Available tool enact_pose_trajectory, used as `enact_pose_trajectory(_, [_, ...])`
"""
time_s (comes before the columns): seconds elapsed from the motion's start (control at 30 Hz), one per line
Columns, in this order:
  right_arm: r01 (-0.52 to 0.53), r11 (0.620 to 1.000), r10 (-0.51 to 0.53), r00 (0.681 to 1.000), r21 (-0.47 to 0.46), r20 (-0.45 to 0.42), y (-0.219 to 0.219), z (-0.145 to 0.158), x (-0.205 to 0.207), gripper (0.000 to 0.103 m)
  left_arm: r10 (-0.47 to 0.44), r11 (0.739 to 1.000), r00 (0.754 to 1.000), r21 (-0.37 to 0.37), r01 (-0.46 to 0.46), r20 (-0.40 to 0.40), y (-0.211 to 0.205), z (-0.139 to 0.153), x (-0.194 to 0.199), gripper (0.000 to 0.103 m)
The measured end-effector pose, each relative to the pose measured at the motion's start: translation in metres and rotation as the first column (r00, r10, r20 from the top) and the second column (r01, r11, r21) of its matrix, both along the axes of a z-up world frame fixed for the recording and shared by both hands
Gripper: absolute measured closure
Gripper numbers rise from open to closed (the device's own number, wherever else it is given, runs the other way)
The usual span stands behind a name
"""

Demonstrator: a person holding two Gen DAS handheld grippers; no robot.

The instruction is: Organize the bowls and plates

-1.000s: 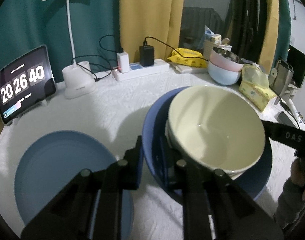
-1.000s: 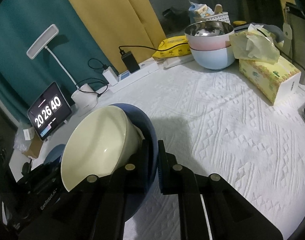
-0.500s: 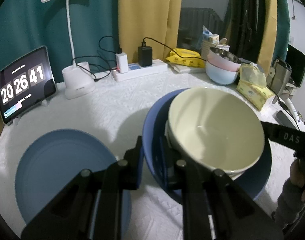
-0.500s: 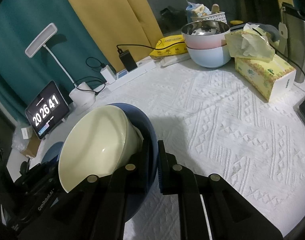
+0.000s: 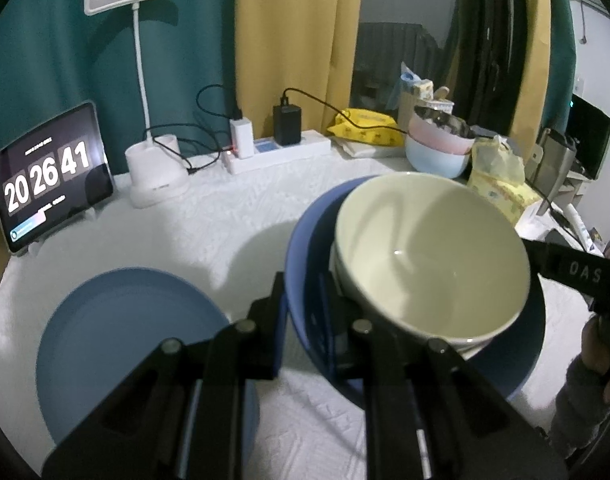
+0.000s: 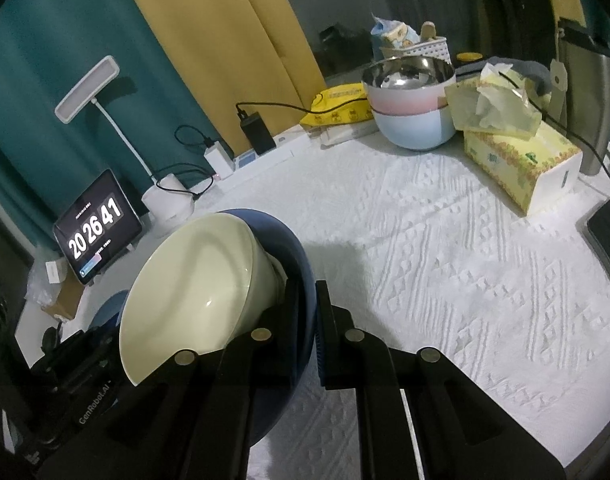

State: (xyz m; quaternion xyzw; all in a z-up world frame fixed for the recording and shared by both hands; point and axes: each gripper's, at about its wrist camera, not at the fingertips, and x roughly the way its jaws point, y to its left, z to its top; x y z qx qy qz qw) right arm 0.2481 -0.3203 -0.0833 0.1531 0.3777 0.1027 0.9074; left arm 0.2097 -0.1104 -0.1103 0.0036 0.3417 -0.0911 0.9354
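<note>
A dark blue plate (image 5: 310, 240) hangs above the white tablecloth, tilted, with a cream bowl (image 5: 425, 252) resting in it. A second cream rim shows just under that bowl. My left gripper (image 5: 303, 300) is shut on the plate's near rim. In the right wrist view my right gripper (image 6: 315, 304) is shut on the opposite rim of the same plate (image 6: 293, 252), and the cream bowl (image 6: 193, 280) leans to the left of its fingers. A light blue plate (image 5: 125, 340) lies flat on the cloth, left of the held plate.
A pink bowl nested in a light blue one (image 6: 409, 120) stands at the back right beside a tissue box (image 6: 521, 160). Along the back are a tablet clock (image 5: 49, 176), a white lamp (image 5: 153, 172) and a power strip (image 5: 277, 152). A phone (image 6: 609, 232) lies at the right edge.
Both grips on the dark blue plate are unchanged. The background has drifted slightly in both views, and the clock has ticked on by one second.
</note>
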Motion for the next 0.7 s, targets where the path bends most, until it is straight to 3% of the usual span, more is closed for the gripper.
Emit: enact_pose_trajectory(0.7, [-0.032, 0.999, 0.034, 0.997, -0.024, 0.067, 0.029, 0.034, -0.008, 0.093, 0.034, 0.999, 0.998, -0.045, -0.031, 0.055, 0.036, 0.024, -0.013, 0.089])
